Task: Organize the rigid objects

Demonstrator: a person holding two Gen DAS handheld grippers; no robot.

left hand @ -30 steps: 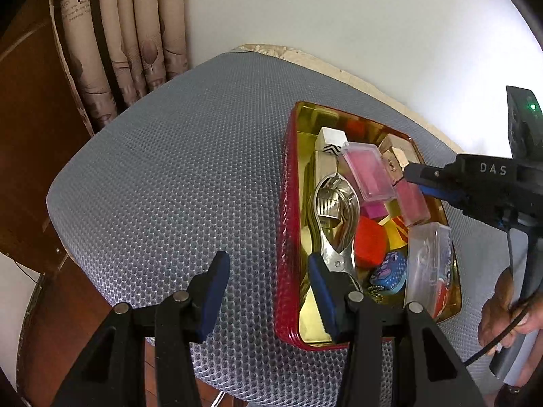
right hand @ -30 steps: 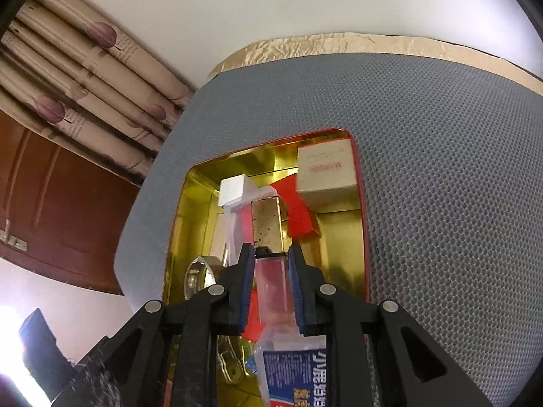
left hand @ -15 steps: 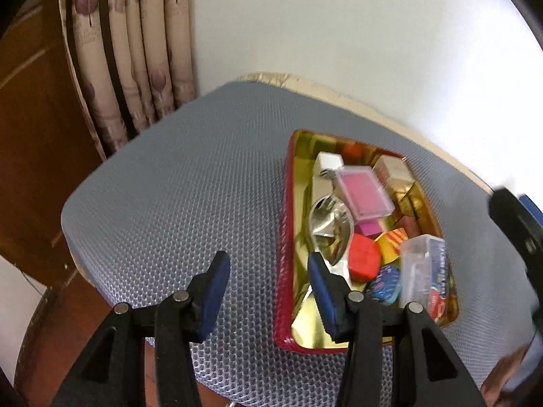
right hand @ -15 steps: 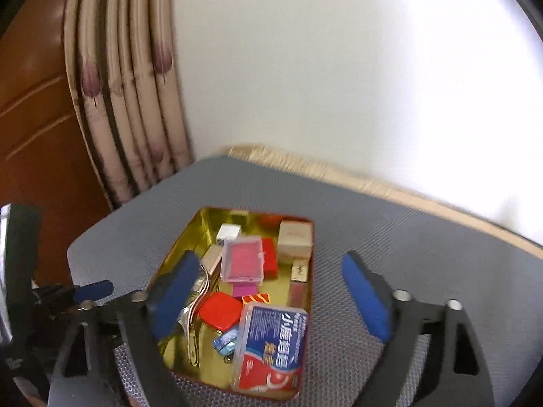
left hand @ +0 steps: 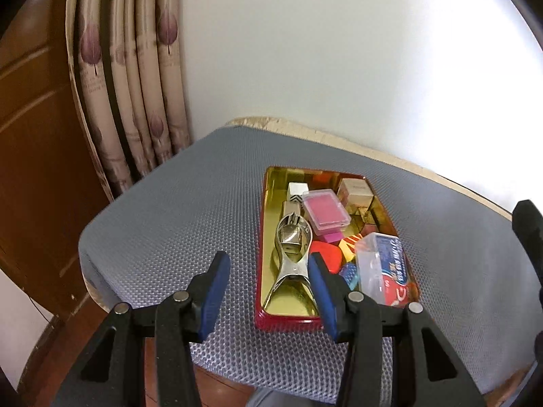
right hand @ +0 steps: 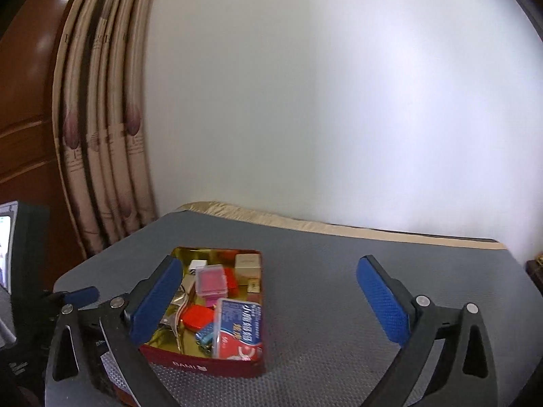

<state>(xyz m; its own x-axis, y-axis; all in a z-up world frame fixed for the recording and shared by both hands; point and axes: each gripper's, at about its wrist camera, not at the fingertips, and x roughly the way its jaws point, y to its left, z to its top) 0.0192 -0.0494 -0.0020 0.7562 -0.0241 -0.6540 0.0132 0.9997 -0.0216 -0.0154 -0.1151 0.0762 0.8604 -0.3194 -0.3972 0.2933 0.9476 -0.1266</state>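
Observation:
A red tin tray with a gold inside (left hand: 261,237) (right hand: 200,366) sits on a grey mesh cushion (left hand: 190,210) (right hand: 339,281). It holds a metal clamp (left hand: 292,247), a clear box with a pink pad (left hand: 325,210) (right hand: 211,280), a beige box (left hand: 354,190) (right hand: 247,263), a red block (left hand: 325,254) (right hand: 197,315), a white cube (left hand: 297,190) and a clear blue-and-red labelled box (left hand: 383,268) (right hand: 239,329). My left gripper (left hand: 268,281) is open and empty above the tray's near left edge. My right gripper (right hand: 271,300) is wide open and empty, raised behind the tray.
Patterned curtains (left hand: 135,101) (right hand: 101,135) and a brown wooden door (left hand: 30,135) stand at the left. A white wall (left hand: 339,51) is behind the cushion. The cushion's tan rim (right hand: 305,224) runs along the back. A screen (right hand: 6,244) shows at the far left.
My right gripper opened, let go of the thin pink piece in the tray, and pulled back and up. My left gripper also drew back and rose, so the tray looks smaller.

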